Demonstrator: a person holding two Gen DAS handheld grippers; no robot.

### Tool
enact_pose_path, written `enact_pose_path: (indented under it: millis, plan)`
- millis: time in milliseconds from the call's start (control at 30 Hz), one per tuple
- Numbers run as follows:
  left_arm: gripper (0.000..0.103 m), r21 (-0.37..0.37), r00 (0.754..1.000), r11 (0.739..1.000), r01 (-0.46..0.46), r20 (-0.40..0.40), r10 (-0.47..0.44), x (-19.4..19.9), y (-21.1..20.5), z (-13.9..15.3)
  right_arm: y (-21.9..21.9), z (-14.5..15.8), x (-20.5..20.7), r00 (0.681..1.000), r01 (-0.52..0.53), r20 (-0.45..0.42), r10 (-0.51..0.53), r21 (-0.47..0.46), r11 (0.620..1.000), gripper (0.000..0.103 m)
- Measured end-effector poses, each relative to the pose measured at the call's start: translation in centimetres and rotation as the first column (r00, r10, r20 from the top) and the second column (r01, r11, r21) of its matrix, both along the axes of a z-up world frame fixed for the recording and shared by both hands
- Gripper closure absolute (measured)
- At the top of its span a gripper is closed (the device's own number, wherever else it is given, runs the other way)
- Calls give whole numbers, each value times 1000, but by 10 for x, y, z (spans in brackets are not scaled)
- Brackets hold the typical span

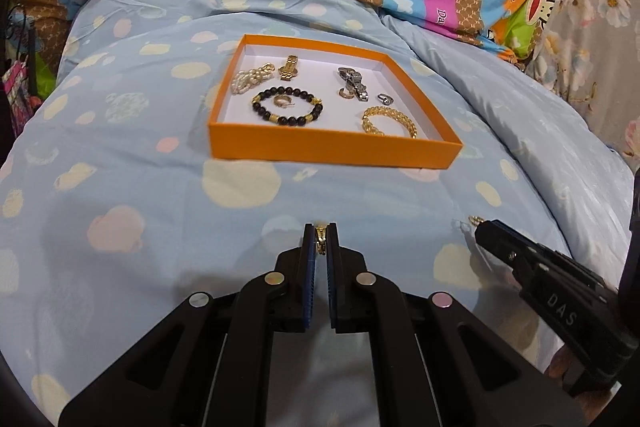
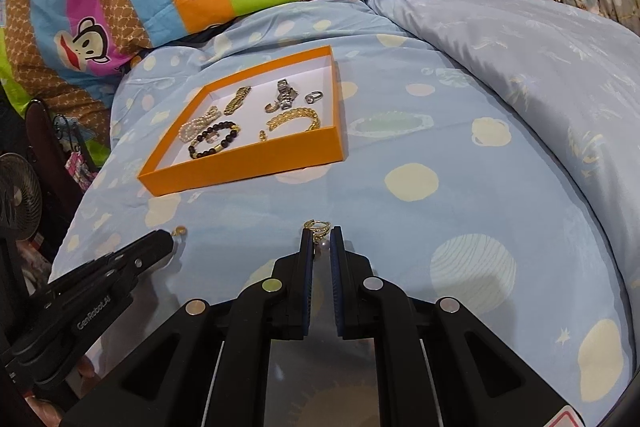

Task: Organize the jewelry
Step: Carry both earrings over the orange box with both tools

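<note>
Nearly done I'd say: orange box (image 1: 332, 147) at 12 o'clock on the bed already holds most pieces. Left gripper (image 1: 321, 241) jaws clamp a gold ring (image 1: 321, 239), right gripper (image 2: 320, 241) jaws pinch a gold earring (image 2: 316, 227), both unboxed

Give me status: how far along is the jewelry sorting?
Mostly done: bracelets, watch pieces and rings already lie in the orange box. In hand: left gripper is shut on a gold ring, right gripper on a gold earring. Left: drop both in the box.
</note>
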State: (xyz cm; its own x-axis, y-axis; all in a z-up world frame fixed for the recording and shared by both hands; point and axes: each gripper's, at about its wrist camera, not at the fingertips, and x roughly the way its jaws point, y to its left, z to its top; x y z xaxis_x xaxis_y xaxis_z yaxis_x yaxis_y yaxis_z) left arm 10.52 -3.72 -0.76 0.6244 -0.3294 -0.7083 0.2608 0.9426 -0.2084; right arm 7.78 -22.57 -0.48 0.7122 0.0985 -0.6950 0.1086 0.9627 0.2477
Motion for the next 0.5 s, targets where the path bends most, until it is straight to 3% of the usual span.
enact_pose_path:
  millis: [267,500]
  plan:
    - [99,-8,1000,999,-31,4,31,-21,22,7,11,7,-26,999,-37,21,37,15,999,95]
    - [99,-2,995,998,-61,80,61,-10,33,43,13,46,-18,993,-52,110,51,0,999,95]
